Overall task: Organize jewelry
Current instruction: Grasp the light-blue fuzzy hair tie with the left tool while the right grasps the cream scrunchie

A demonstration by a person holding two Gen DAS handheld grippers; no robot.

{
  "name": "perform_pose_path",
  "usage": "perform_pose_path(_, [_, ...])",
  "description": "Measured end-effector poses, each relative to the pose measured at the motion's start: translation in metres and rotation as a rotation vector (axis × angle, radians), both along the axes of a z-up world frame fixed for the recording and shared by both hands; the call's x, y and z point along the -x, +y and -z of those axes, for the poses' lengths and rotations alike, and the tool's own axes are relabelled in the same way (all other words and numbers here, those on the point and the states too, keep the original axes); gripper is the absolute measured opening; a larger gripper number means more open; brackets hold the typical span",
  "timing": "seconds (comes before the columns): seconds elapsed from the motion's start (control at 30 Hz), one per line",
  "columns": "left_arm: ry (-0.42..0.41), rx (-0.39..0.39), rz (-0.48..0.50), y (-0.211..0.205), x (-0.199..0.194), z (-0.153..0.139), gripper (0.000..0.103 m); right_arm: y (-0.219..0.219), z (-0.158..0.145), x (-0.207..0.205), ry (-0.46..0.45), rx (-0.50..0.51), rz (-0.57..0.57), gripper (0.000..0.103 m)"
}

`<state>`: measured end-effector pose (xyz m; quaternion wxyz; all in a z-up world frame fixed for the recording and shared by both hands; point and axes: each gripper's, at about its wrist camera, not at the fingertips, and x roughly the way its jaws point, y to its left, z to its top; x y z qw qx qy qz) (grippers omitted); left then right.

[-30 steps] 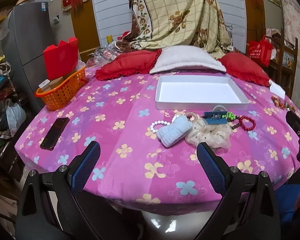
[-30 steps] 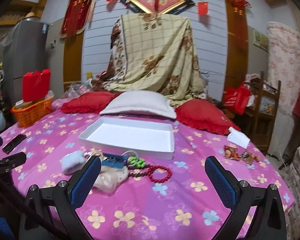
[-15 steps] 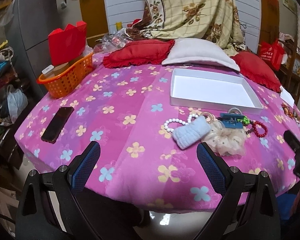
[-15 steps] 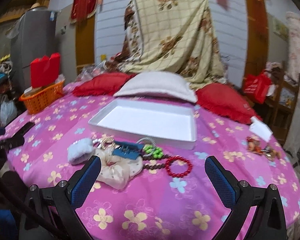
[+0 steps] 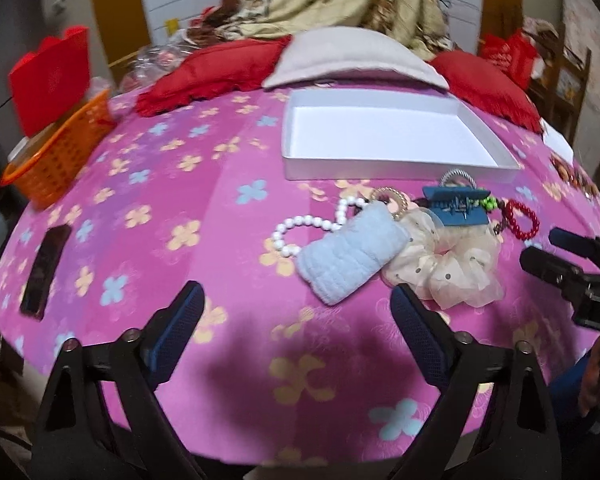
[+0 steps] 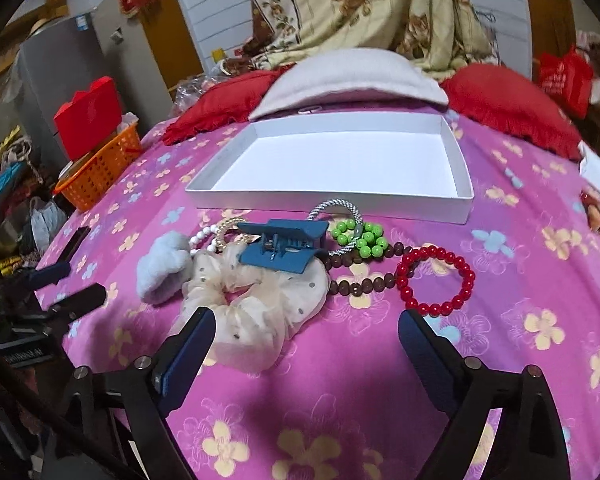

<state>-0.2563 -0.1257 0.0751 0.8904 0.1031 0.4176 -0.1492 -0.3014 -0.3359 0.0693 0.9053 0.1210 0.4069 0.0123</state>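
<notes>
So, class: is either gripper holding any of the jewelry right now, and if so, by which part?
Nothing is held. The left gripper and right gripper are both open above the cloth, short of the scrunchie.

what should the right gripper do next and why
Probably ease the right gripper forward and down over the red bracelet. Its jaws are open and empty, the bracelet lies flat just ahead and mostly clear of the pile, and the white tray holds nothing yet.

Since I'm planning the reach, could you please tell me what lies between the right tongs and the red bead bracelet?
In the right wrist view, only bare flowered bedspread lies between the open right tongs and the red bead bracelet.
</notes>
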Motion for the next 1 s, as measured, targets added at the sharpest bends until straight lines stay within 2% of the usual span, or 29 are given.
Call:
perform_pose_path(0.2, [0.035, -0.006, 0.033, -0.01, -0.02, 0.015, 0.087, -0.004, -0.002, -0.015, 0.007, -0.028, 0.004, 0.092])
perform_pose_path(0.47, [0.034, -0.028, 0.104, -0.018, -0.039, 0.026, 0.087, 0.018, 0.009, -0.023, 0.038, -0.03, -0.074, 0.092])
perform_pose_path(0.63, [0.056, -0.013, 0.168, -0.025, -0.045, 0.033, 0.087, 0.019, 0.021, -0.031, 0.069, -0.059, -0.071, 0.092])
perform_pose_path(0.77, [0.122, 0.039, 0.2, -0.029, -0.05, 0.039, 0.085, 0.02, 0.029, -0.037, 0.096, -0.09, -0.068, 0.091])
perform_pose_path(0.83, [0.147, 0.062, 0.201, -0.031, -0.051, 0.042, 0.073, 0.022, 0.03, -0.038, 0.099, -0.097, -0.075, 0.088])
perform_pose_path(0.9, [0.147, 0.055, 0.182, -0.03, -0.052, 0.043, 0.054, 0.024, 0.031, -0.04, 0.101, -0.098, -0.081, 0.087])
perform_pose_path(0.93, [0.148, 0.056, 0.175, -0.03, -0.052, 0.044, 0.051, 0.026, 0.032, -0.04, 0.103, -0.099, -0.086, 0.085])
perform_pose_path(1.0, [0.149, 0.069, 0.152, -0.026, -0.053, 0.043, 0.036, 0.028, 0.034, -0.042, 0.107, -0.104, -0.091, 0.079])
